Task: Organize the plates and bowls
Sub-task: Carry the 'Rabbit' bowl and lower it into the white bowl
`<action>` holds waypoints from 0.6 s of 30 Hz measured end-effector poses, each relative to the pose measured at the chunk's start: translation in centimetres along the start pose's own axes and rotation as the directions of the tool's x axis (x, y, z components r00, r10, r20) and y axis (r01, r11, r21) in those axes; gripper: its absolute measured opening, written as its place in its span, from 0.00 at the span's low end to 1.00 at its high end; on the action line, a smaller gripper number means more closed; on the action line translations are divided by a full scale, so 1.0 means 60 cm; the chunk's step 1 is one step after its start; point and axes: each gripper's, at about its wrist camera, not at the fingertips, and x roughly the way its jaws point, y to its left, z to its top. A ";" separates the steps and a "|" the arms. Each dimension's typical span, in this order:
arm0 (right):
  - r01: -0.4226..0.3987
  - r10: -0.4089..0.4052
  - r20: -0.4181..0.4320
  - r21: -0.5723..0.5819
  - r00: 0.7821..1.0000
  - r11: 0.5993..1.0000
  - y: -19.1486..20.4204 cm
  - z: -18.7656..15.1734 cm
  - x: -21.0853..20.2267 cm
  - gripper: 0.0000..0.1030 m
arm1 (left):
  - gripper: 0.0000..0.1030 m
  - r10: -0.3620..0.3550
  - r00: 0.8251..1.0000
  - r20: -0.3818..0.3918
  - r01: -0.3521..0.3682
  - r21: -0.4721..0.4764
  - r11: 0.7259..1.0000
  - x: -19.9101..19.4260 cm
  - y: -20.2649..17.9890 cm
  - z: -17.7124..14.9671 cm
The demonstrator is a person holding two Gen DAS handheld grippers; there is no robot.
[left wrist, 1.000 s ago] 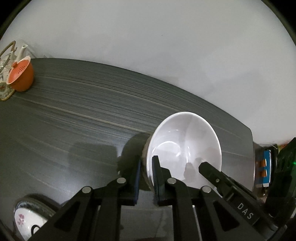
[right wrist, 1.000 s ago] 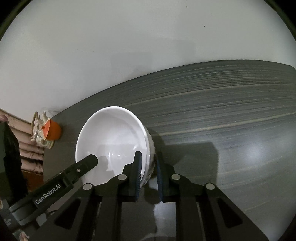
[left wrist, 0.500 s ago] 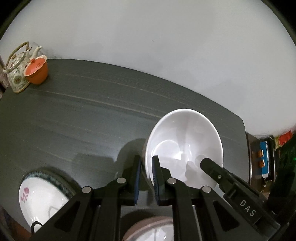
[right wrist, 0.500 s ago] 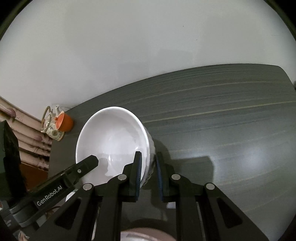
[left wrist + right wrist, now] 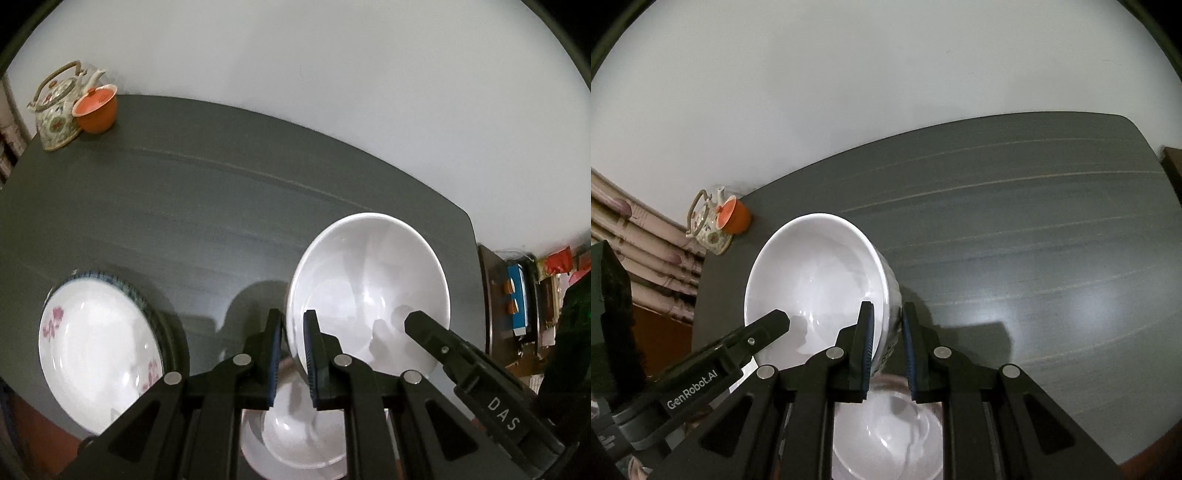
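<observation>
A large white bowl hangs above the dark table, gripped from both sides. My left gripper is shut on its left rim. My right gripper is shut on its right rim, and its far finger reaches into the bowl in the left wrist view. Below the fingers stands a second white bowl. A white plate with pink flowers and a blue rim lies at the left on the table.
A patterned teapot and an orange cup stand at the table's far left corner. A white wall rises behind the table. Shelves with coloured items stand past the right edge.
Both grippers have lifted the white bowl and pulled it back toward the near edge. The flowered plate and the second bowl below have come into view.
</observation>
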 end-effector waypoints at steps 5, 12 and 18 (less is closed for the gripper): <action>0.012 -0.012 0.004 -0.007 1.000 1.000 0.008 -0.039 -0.020 0.15 | 0.12 -0.003 1.000 -0.003 0.003 0.012 1.000 -0.017 0.001 -0.048; 0.012 -0.012 -0.020 0.003 1.000 1.000 0.005 -0.089 -0.025 0.15 | 0.12 -0.004 1.000 -0.021 0.005 0.012 1.000 -0.028 0.012 -0.093; 0.010 -0.009 -0.047 0.012 0.999 1.000 -0.006 -0.122 -0.023 0.15 | 0.12 -0.001 0.999 -0.051 0.001 0.015 1.000 -0.022 0.013 -0.129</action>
